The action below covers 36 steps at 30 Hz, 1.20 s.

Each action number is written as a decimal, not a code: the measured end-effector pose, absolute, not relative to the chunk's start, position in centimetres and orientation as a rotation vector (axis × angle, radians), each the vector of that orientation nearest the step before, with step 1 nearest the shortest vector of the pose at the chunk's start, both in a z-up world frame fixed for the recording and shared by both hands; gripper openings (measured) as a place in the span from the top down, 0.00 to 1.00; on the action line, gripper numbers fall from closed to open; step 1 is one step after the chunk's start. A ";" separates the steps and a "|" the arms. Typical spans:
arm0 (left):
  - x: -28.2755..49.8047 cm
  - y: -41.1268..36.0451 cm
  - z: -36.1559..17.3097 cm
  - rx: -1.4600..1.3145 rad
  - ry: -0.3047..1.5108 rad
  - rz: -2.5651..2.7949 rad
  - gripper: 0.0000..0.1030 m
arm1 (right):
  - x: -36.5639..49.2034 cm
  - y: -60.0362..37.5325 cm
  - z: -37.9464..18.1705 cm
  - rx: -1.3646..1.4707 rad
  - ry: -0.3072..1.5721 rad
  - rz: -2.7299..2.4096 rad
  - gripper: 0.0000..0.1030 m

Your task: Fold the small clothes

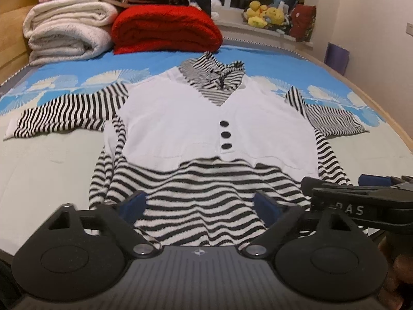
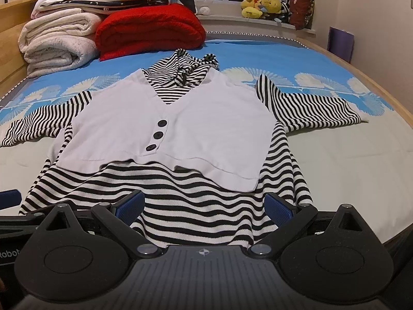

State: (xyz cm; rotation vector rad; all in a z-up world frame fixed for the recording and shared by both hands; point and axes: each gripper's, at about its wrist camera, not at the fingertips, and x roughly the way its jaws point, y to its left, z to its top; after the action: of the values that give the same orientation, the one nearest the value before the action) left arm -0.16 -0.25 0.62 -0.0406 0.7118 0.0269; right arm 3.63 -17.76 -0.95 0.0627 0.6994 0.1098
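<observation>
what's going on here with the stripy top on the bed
A person is holding a pair of tongs in each hand, about to fold a black-and-white striped top with a white vest front, which lies spread flat, sleeves out, on the blue and white patterned bed cover. The left tongs and right tongs are both open at the near hem, gripping nothing. No fold has been made yet. Folded red and cream blankets are stacked at the far end.
</observation>
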 end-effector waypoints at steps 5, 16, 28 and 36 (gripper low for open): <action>0.4 0.6 2.9 -0.055 0.703 0.027 0.37 | 3.9 -17.7 -0.4 0.077 0.686 0.103 0.04; 12.7 12.0 8.8 -0.072 0.685 0.163 0.70 | 3.5 -19.3 2.4 0.113 0.496 0.083 0.11; 18.6 36.0 2.4 -0.466 0.849 0.502 0.70 | 12.2 -18.9 13.7 -0.014 0.290 0.326 0.17; 16.4 43.5 -0.8 -0.724 0.869 0.649 0.60 | 24.7 -16.6 13.0 0.041 0.263 0.344 0.17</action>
State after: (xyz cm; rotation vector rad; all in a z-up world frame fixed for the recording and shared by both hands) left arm 16.40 43.54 -0.79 -0.7244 0.8690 0.6485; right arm 24.66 -16.63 13.02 0.0411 0.2625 0.3438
